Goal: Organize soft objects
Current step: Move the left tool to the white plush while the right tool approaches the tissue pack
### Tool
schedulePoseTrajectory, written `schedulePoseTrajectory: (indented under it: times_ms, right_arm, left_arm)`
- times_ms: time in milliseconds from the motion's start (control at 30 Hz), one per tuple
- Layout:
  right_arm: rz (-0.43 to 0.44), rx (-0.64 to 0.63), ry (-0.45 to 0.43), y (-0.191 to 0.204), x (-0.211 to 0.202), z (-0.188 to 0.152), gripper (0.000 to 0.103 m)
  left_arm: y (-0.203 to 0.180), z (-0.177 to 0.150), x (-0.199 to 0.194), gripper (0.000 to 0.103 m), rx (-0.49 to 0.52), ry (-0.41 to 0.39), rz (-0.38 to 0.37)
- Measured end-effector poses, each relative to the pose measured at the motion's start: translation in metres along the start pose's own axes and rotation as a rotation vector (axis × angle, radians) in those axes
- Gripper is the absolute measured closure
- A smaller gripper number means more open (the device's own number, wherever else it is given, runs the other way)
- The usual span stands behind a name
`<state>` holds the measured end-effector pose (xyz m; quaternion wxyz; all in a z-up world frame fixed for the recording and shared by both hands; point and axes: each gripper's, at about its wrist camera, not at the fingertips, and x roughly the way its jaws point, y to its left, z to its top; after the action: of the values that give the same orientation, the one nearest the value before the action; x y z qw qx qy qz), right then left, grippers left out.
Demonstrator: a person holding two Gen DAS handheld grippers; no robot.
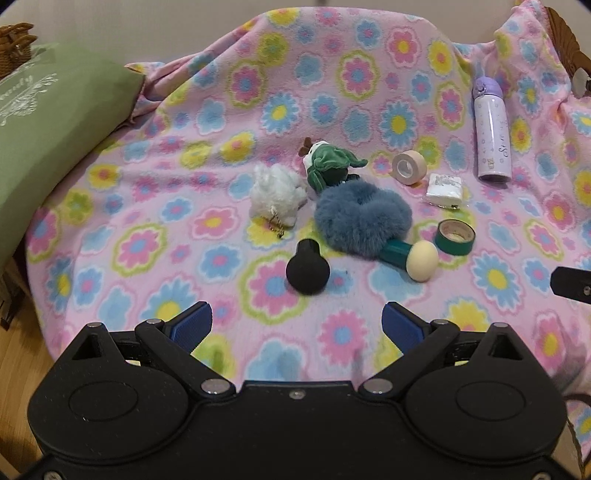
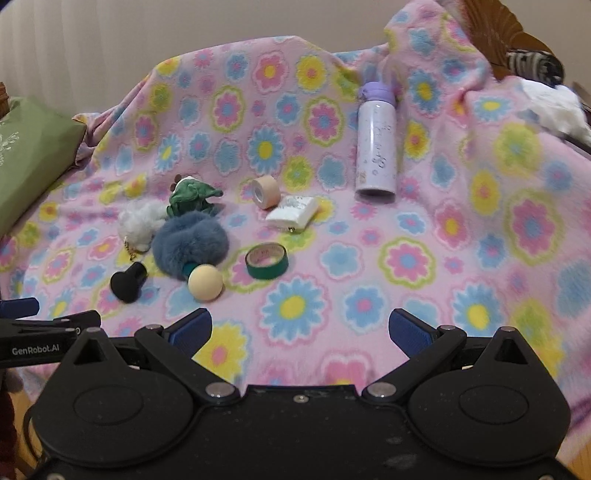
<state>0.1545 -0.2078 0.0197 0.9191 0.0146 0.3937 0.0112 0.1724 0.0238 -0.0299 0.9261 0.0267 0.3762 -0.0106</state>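
Note:
On the flowered pink blanket lie a white fluffy toy, a green and white plush figure and a blue-grey furry piece, bunched together. The same white toy, green plush and furry piece show in the right wrist view. My left gripper hovers open in front of them, nothing between its blue pads. My right gripper is also open and empty, farther right. The left gripper's tip shows at that view's left edge.
A black knob-shaped piece, a green-handled cream ball, green tape, beige tape, a white packet and a lilac bottle lie nearby. A green cushion sits left; wicker furniture stands behind right.

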Motion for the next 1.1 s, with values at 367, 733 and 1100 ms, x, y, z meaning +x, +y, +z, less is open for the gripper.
schedulePoseTrajectory:
  times_ms: [367, 733, 1100]
  right_arm:
    - [0.033, -0.026, 0.088, 0.004, 0.084, 0.029, 0.002]
    - [0.038, -0.110, 0.145, 0.019, 0.133, 0.036, 0.021]
    - [0.042, -0.111, 0.091, 0.025, 0.148, 0.049, 0.021]
  left_arm:
    - [0.008, 0.028, 0.046, 0.007, -0.002, 0.008, 0.021]
    - [0.014, 0.049, 0.077, 0.007, 0.008, 0.009, 0.044]
    - [0.018, 0.076, 0.107, 0.007, 0.021, -0.010, 0.058]
